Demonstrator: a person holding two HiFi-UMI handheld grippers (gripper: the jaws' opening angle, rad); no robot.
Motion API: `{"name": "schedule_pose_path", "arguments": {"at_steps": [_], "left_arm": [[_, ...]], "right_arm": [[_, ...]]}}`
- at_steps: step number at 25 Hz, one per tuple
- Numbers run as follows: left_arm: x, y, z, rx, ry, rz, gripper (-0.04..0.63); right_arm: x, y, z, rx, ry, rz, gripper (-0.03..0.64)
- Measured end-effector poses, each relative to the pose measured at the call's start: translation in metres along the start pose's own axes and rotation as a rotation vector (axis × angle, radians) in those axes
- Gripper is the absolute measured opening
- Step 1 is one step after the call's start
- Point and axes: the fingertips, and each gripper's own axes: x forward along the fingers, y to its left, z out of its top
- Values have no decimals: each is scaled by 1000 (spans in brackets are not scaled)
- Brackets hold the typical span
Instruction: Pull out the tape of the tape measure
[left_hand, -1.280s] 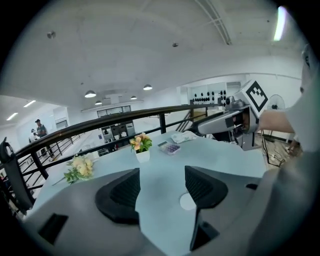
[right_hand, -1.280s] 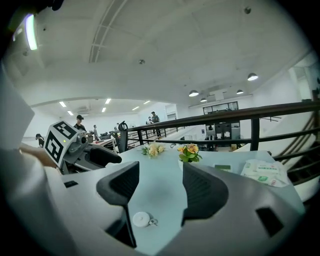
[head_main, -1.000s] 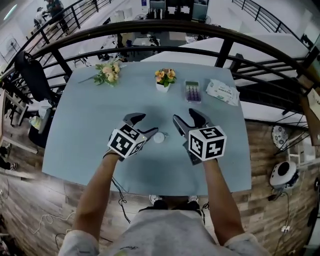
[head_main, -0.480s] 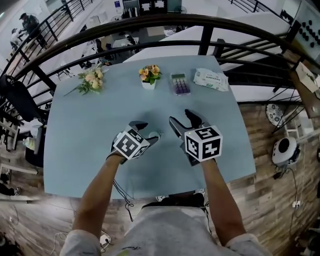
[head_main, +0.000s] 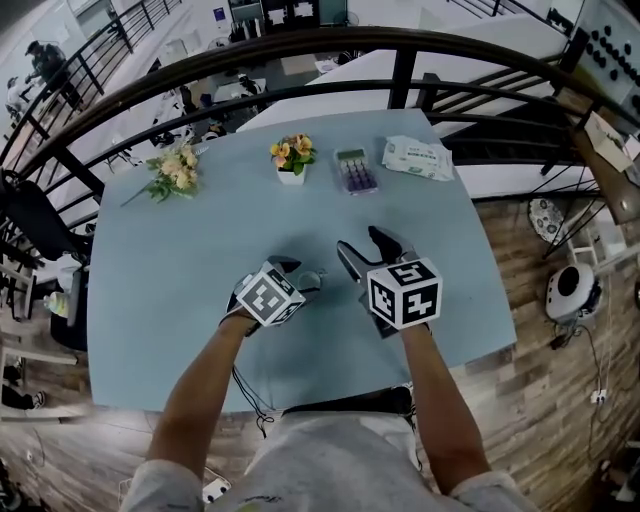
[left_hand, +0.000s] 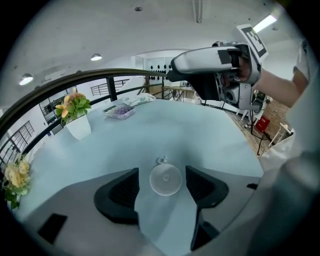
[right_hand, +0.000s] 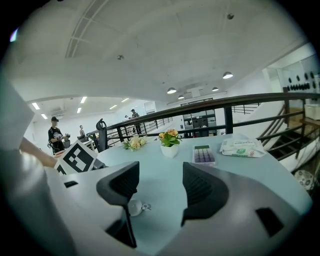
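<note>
The tape measure (left_hand: 165, 179) is a small round white case with a tiny metal tab at its far side, lying flat on the pale blue table (head_main: 180, 260). My left gripper (left_hand: 161, 189) is open, one jaw on each side of the case, and neither pad touches it. From the head view the tape measure (head_main: 309, 279) peeks out at the left gripper (head_main: 295, 277). My right gripper (head_main: 360, 243) hovers open just right of it, holding nothing. In the right gripper view the tape measure (right_hand: 134, 206) shows low and left, partly behind a jaw of the right gripper (right_hand: 157, 187).
At the table's far side stand a potted flower (head_main: 290, 158), a loose flower bunch (head_main: 170, 170), a purple box (head_main: 356, 170) and a wipes pack (head_main: 418, 157). A dark railing (head_main: 400, 70) runs behind the table. The table's near edge (head_main: 300, 400) is close to the person's body.
My left gripper has slid right and forward, so the tape measure now lies between its jaws instead of beside them. The right gripper has barely moved.
</note>
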Motion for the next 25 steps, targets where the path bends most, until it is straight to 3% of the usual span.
{"name": "schedule_pose_path", "arguments": {"at_steps": [11,25], "left_arm": [[16,-6,-8,32,44,-42,293],[16,-3,-8,-2,50,-54,268]], "right_arm": [[5,-14,-3,13,1,-21,255],[8,-17,-4,32,4,-2,255]]}}
